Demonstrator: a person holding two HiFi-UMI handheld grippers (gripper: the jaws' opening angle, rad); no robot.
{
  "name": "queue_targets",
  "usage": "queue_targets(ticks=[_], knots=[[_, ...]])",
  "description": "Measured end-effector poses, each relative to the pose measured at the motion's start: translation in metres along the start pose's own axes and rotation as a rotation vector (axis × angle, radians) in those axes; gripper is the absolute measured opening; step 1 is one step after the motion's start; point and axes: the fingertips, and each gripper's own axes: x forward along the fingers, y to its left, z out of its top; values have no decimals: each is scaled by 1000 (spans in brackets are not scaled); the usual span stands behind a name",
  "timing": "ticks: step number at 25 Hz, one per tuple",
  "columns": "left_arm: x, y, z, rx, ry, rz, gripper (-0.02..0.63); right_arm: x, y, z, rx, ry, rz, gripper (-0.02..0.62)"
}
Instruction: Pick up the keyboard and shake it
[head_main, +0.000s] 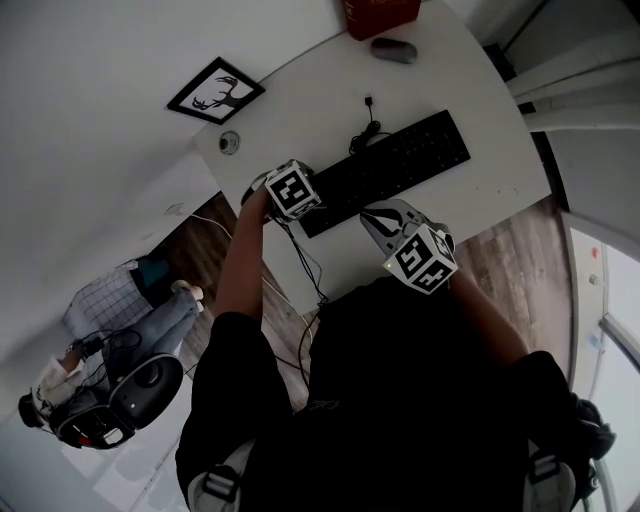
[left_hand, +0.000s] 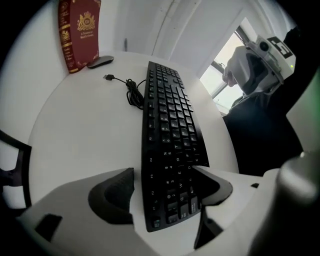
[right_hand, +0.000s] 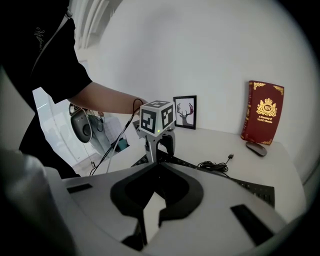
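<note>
Left gripper view first: closest to me, the left gripper has its jaws spread wide, one on each side of the near short end of the black keyboard. A sliver of white table shows between the left-hand pad and the keyboard's edge. The other pad sits right at the opposite edge, and I cannot tell whether it touches. Nothing is pinched. The keyboard lies flat on the table and runs straight away from the jaws. Beyond its middle, on the left, its black cable lies in a loose coil with the plug free on the tabletop. Farther back, a grey mouse rests beside a red book that stands upright at the wall.

In the right gripper view, the right gripper has its jaws closed together with nothing between them. Past them I see the left gripper standing over the keyboard's end, a bare forearm behind it, and a framed deer picture by the far wall.

From the head view, both grippers are at the table's near side. The left is at the keyboard's left end. The right is close by the keyboard's near long edge, and I cannot say whether it touches.
</note>
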Motion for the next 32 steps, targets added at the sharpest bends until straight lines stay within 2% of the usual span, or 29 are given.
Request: queue_targets(ticks=[4, 13, 17, 19, 24, 32], knots=[[0, -2, 1, 12, 37, 1, 362, 2, -3, 2, 11, -8, 3, 21], [-3, -6, 10, 49, 45, 31, 351, 10, -5, 8, 14, -25, 19, 23], [3, -3, 3, 34, 61, 23, 350, 15, 0, 7, 16, -24, 32, 23], [-1, -5, 5, 32, 61, 31, 325, 16, 3, 9, 8, -26, 39, 21], [-6, -10, 8, 34, 55, 66, 310, 13, 0, 4, 1, -14, 33, 23], [-16, -11, 10, 48, 71, 185, 296, 7, -11, -6, 14, 1, -6, 21]])
